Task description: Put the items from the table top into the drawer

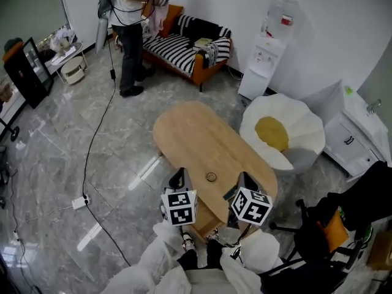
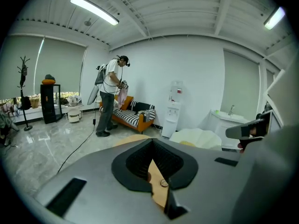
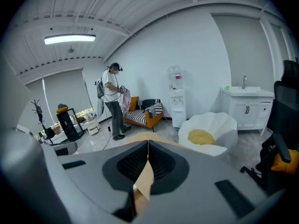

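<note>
Head view sets me at the near end of the table (image 1: 190,136), and by my reading the job has barely begun. The one item I can be sure of, a small ring (image 1: 211,177), lies on the top at 12 o'clock from me, touching neither tool. A dark strip beside my right tool may be a second item, though I cannot tell. A wooden box (image 1: 207,225) under the near edge, at 6 o'clock from the ring, may be the drawer; I cannot tell whether it is open. So the ring has to be picked up and stowed, and nothing shows as done.

My left gripper (image 1: 177,180) hovers at 7 o'clock from the ring and my right gripper (image 1: 246,182) at 4 o'clock. In the left gripper view my fingers (image 2: 135,164) meet at their tips with nothing between them; the ring (image 2: 163,183) shows through the wedge below. In the right gripper view the tips are likewise together and empty, with only wood behind.

The table is pale, smooth wood, a long oval with rounded ends. The ring is thin and round; its material is too small to judge. My finger pads are black and ribbed, set in matte grey shells. The floor (image 1: 122,164) is glossy grey stone-look tile. A white petal-shaped chair (image 1: 303,127) with a yellow cushion sits at 2 o'clock.
</note>
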Demonstrator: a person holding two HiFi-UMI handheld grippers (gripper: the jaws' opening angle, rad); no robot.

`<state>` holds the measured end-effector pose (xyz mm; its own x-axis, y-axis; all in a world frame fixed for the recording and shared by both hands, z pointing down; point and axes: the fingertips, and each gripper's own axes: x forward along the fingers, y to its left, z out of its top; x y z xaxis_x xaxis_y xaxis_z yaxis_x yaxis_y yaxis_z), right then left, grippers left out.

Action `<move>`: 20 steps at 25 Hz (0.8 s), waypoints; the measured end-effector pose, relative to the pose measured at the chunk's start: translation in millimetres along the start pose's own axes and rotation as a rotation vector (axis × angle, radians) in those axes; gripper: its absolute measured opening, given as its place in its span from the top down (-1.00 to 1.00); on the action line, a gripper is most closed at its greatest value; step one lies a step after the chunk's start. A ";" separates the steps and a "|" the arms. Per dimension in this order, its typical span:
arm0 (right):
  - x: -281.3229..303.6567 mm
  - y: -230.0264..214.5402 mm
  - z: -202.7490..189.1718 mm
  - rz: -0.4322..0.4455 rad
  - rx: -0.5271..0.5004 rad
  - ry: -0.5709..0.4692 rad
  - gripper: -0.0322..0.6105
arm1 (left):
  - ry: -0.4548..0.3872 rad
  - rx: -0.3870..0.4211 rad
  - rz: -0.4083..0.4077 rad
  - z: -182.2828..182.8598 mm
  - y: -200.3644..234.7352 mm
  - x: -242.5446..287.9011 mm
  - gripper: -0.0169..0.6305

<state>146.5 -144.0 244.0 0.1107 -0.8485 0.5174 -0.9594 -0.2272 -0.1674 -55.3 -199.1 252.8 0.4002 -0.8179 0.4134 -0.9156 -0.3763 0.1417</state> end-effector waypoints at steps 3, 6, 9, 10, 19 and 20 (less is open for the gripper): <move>9.5 3.5 1.9 0.024 -0.009 0.008 0.70 | 0.005 0.006 0.016 1.3 1.5 5.2 0.96; 17.5 2.4 6.0 0.036 -0.011 0.007 0.70 | 0.002 0.009 0.030 5.2 3.0 12.7 0.96; 27.8 -6.0 -2.7 0.034 -0.008 0.027 0.70 | 0.015 0.009 0.039 -4.8 3.1 19.3 0.96; 32.5 -9.9 -8.7 0.033 -0.010 0.037 0.70 | 0.024 0.006 0.043 -13.0 3.2 22.1 0.96; 108.1 -28.5 -101.9 0.061 -0.039 0.170 0.70 | 0.173 -0.019 0.087 -126.6 17.1 75.3 0.96; 117.6 -31.1 -114.1 0.070 -0.044 0.183 0.70 | 0.183 -0.020 0.088 -140.8 15.9 82.5 0.96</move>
<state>159.8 -182.2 405.8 -0.0015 -0.7594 0.6506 -0.9740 -0.1464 -0.1731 -42.4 -211.3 415.9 0.3061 -0.7538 0.5815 -0.9481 -0.2968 0.1145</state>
